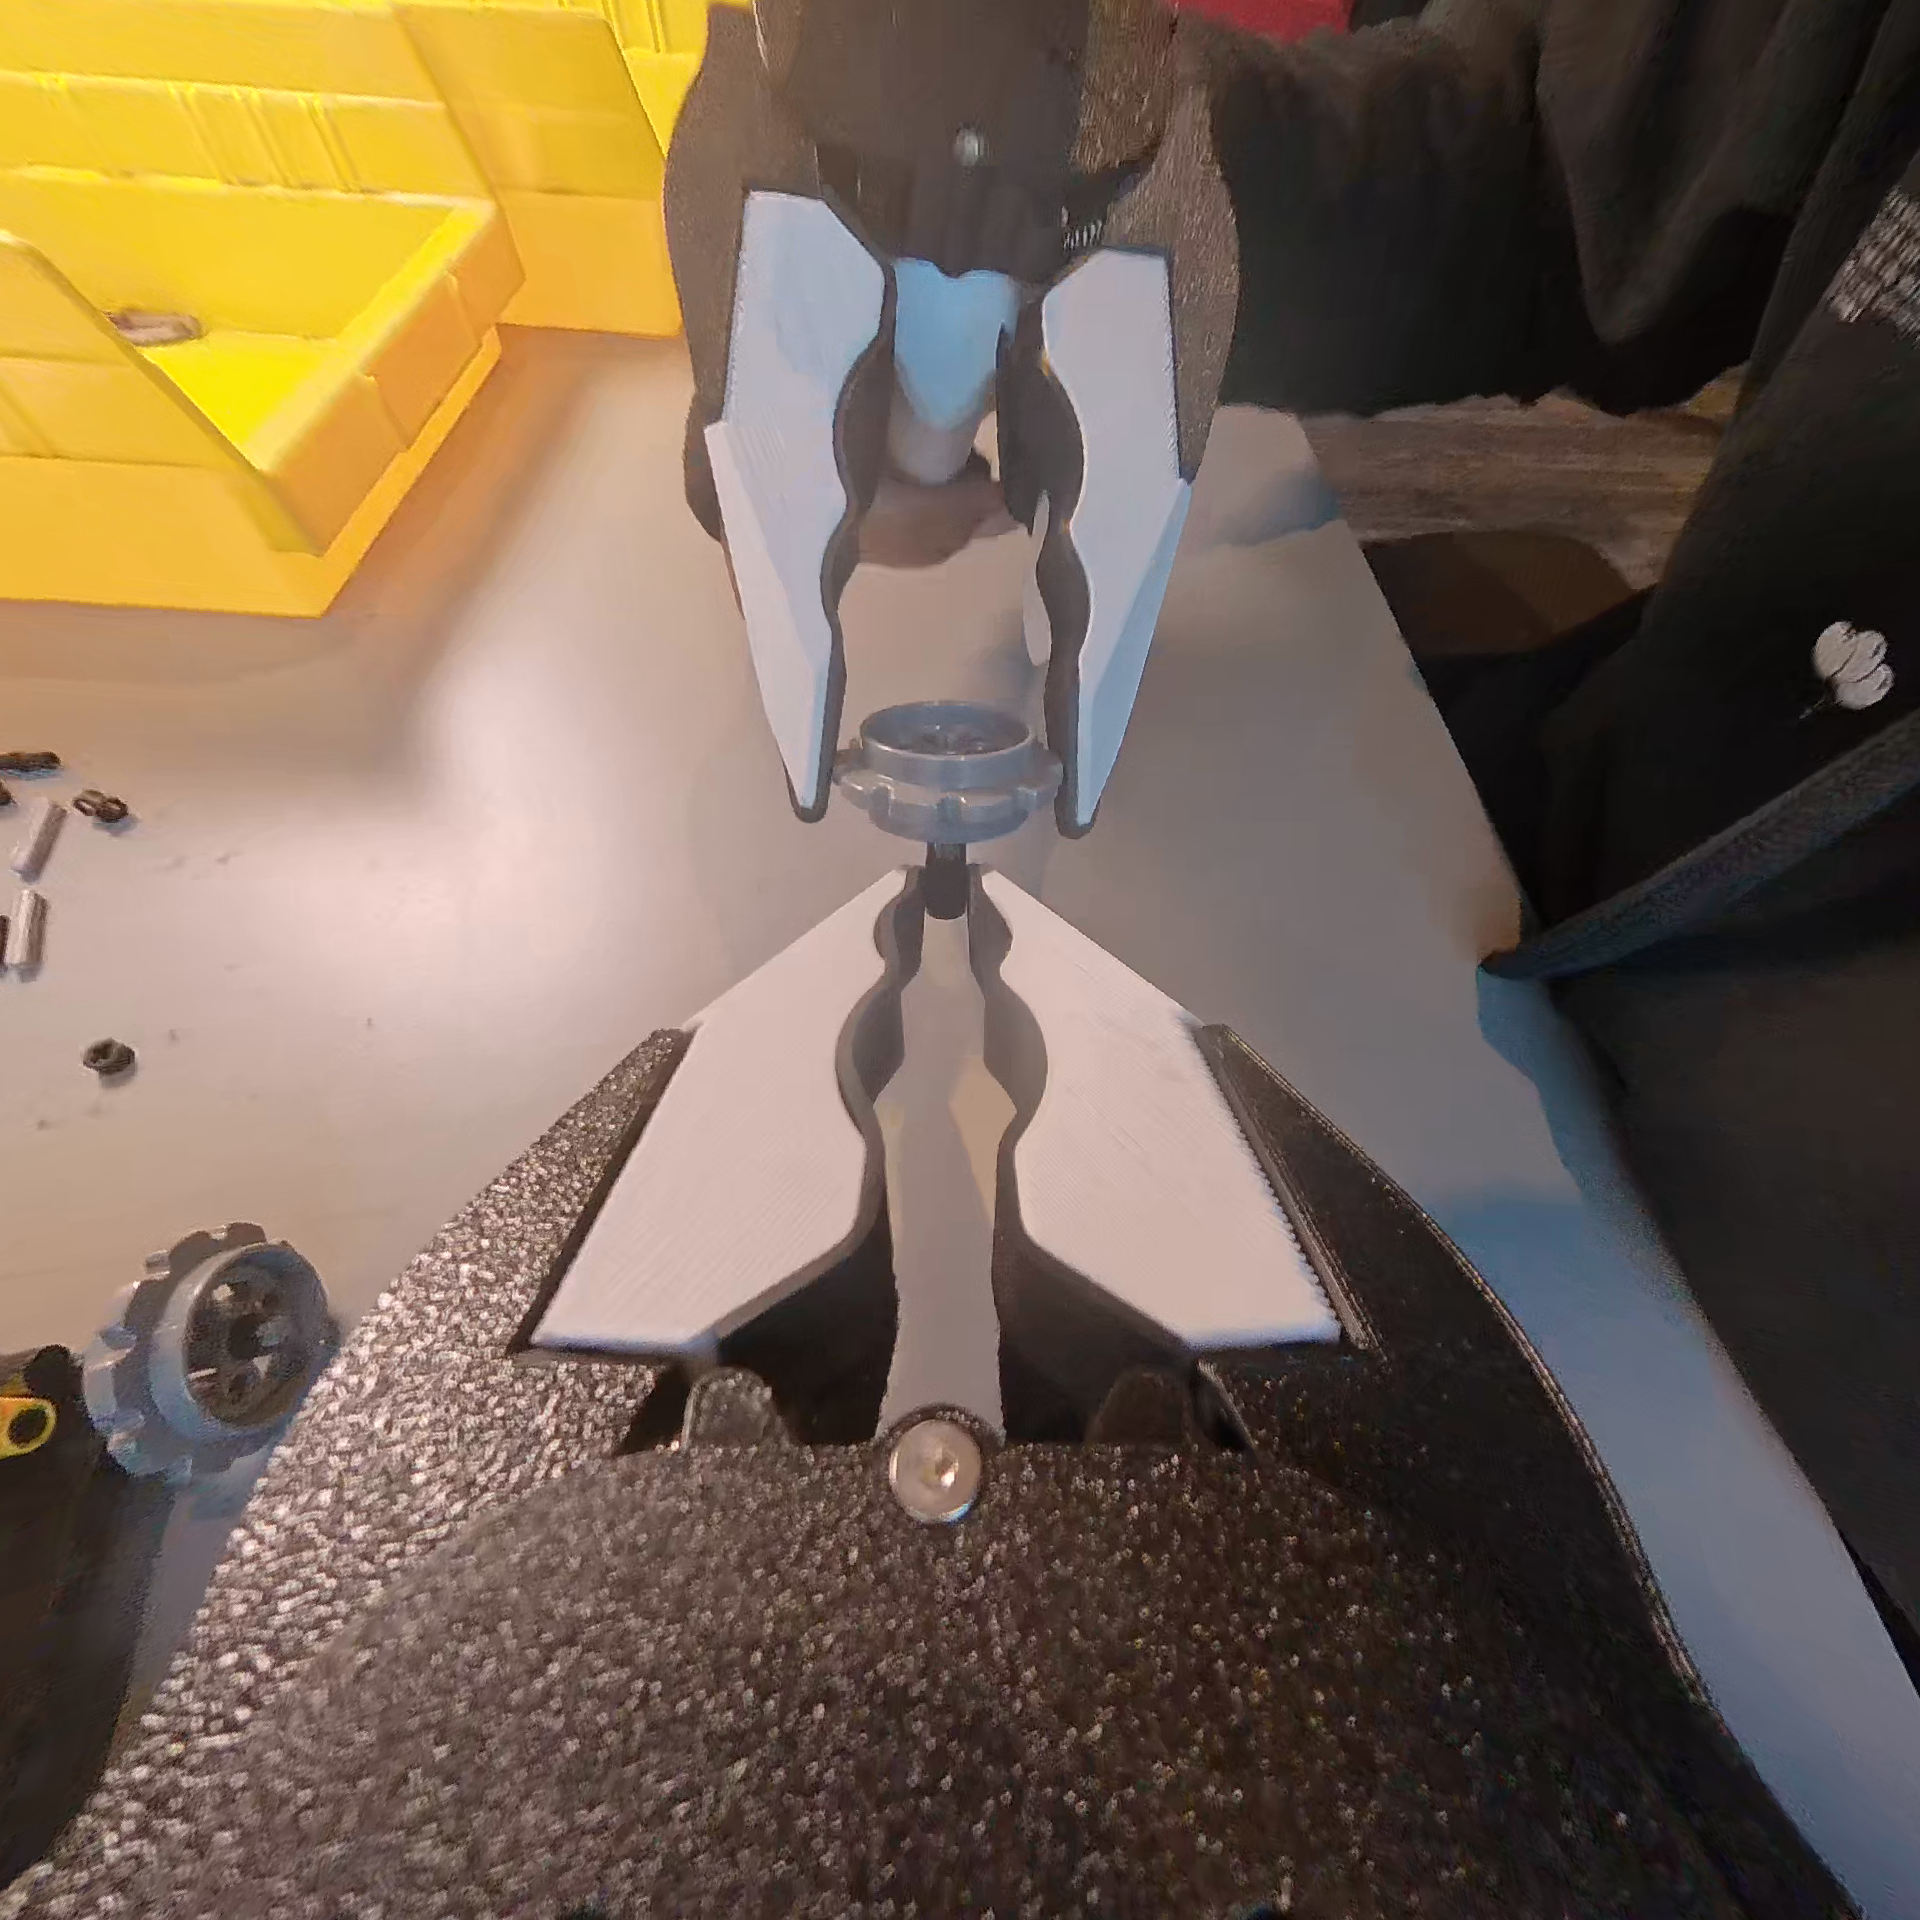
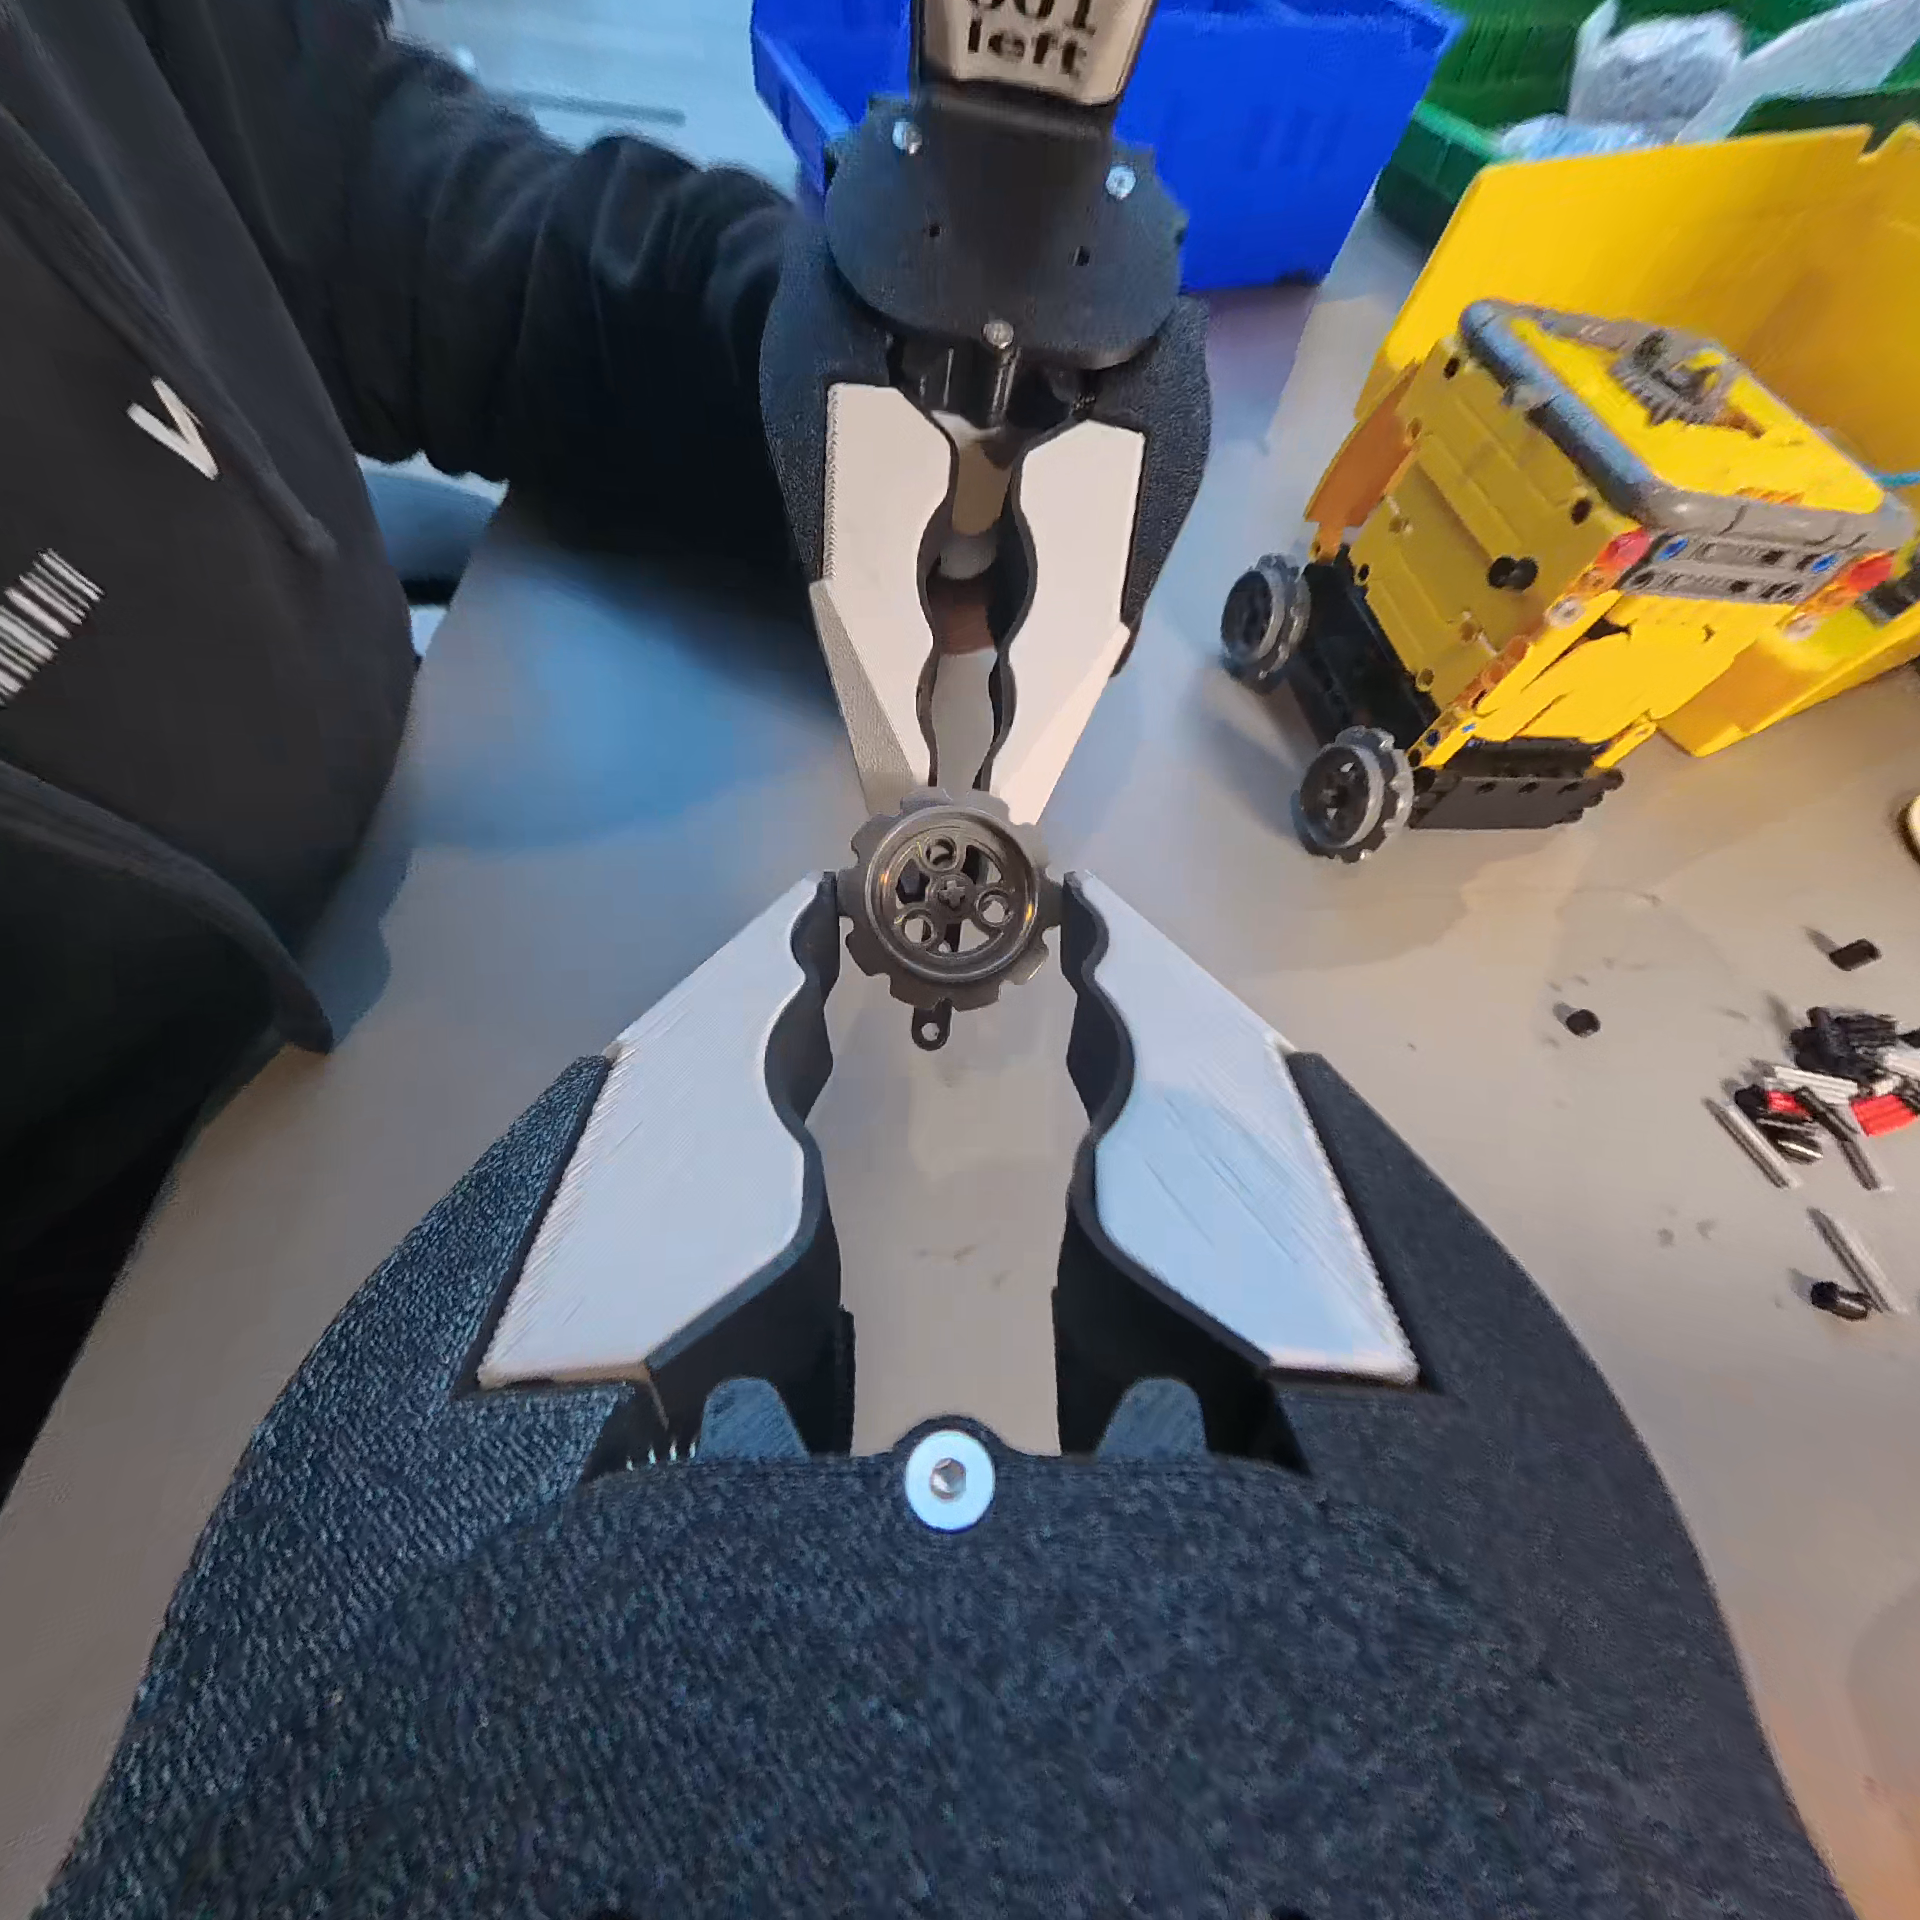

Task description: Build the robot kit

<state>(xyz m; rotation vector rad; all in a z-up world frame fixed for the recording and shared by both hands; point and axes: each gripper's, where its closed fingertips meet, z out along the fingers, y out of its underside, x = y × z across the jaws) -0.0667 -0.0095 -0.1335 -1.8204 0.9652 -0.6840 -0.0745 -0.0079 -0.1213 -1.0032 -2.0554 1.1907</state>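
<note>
Left gripper [image 1: 943, 899]: fingers nearly closed, tips pinched on a small black pin [image 1: 945, 883] that sticks out toward the grey toothed wheel [image 1: 948, 774] just ahead of the tips; whether the pin is seated in the wheel cannot be told. Left of these fingers a second grey toothed wheel [image 1: 213, 1340] is seen near the gripper body, with small grey and black pins [image 1: 36, 836] scattered further left on the counter [image 1: 416, 831] and yellow bins [image 1: 239, 312] beyond. Right gripper [image 2: 943, 920]: fingers partly open, spread to the wheel's width, and the grey toothed wheel [image 2: 948, 914] is gripped between the tips by its rim, face turned to the camera, held above the counter [image 2: 1351, 987]. The left gripper is met tip to tip from the far side of the wheel. Left of the right fingers a dark sleeve [image 2: 468, 312] is seen. Right of them a yellow brick-built vehicle [image 2: 1538, 582] with grey toothed wheels stands on the counter, against a yellow bin [image 2: 1714, 239]; loose black, grey and red pins [image 2: 1829, 1101] are scattered nearer. A blue bin [image 2: 1278, 135] sits behind.
</note>
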